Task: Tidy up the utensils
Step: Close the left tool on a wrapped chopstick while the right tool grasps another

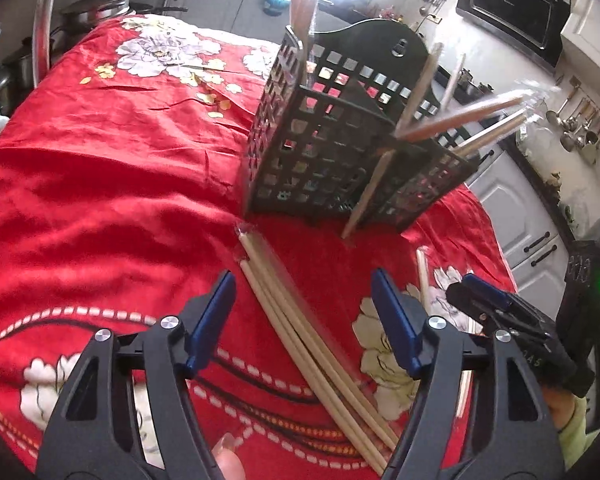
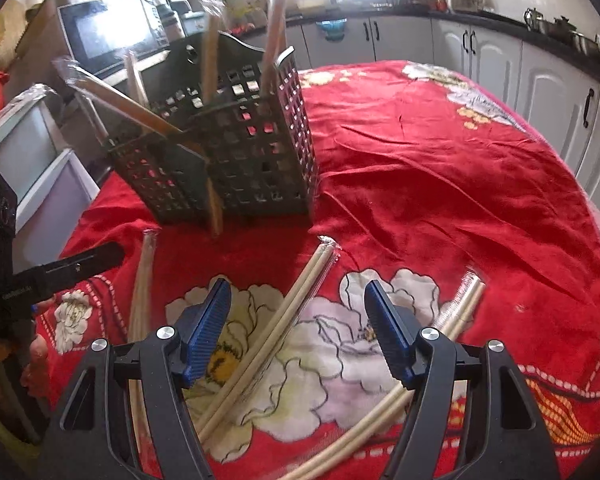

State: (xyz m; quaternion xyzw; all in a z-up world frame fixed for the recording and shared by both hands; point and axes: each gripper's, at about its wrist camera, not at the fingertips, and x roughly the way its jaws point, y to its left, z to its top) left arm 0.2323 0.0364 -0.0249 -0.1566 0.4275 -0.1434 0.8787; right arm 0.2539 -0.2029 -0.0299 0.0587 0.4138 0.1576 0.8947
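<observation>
Both spread wide, empty: left gripper (image 1: 304,320) straddles chopstick pack (image 1: 300,332), right gripper (image 2: 298,330) over another pack (image 2: 268,340); black holder (image 1: 332,152) near cloth (image 1: 100,168) edge.

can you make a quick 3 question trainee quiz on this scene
1. True or false: the left gripper is shut on chopsticks.
2. Which colour is the holder? A white, B black, C green.
3. Fill in: the loose chopsticks lie on a ___ cloth.

Key: 1 false, both the left and the right gripper are open; 2 B; 3 red.
</observation>
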